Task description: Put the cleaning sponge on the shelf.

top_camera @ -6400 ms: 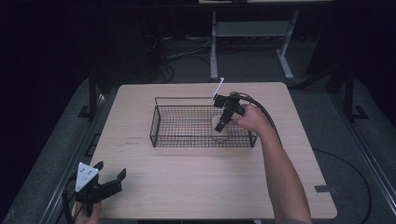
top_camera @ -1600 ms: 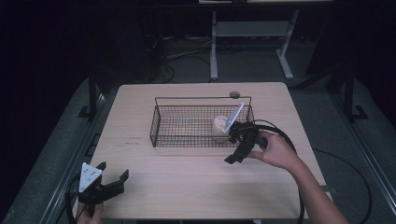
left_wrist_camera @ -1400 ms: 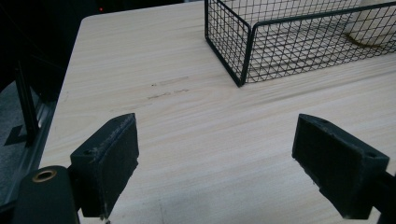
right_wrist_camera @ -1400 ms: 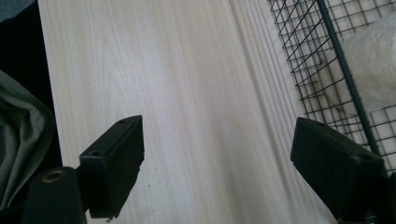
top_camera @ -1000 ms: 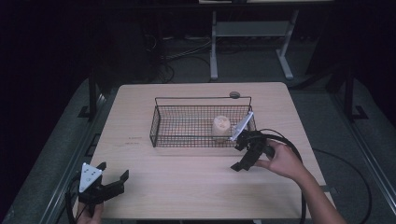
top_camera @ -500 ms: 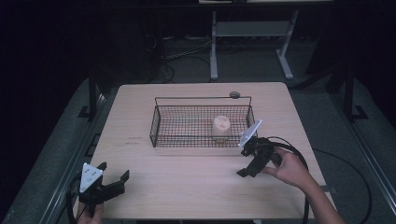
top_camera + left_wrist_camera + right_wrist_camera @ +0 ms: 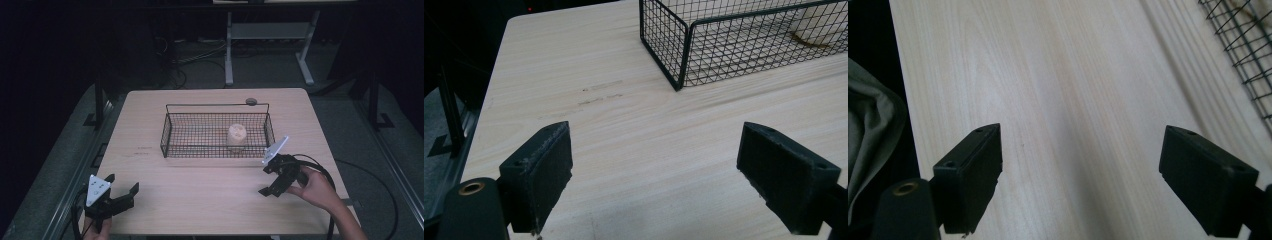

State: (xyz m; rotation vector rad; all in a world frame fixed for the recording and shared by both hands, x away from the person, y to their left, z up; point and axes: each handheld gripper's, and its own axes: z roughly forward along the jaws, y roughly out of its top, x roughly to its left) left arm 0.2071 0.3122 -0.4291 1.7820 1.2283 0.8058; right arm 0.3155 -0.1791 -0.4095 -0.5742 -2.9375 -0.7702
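Both grippers spread wide, holding nothing, over the worktop [image 7: 210, 200].
The right gripper [image 7: 274, 181] sits near the wire basket [image 7: 167, 132], which holds a pale round object [image 7: 236, 136]; the left gripper [image 7: 121, 193] hovers at the near corner.

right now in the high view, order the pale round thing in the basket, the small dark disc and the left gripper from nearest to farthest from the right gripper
1. Pale round thing, in the wire basket's right part, up-left of the right gripper.
2. Small dark disc, on the table beyond the basket.
3. Left gripper, at the near left corner.
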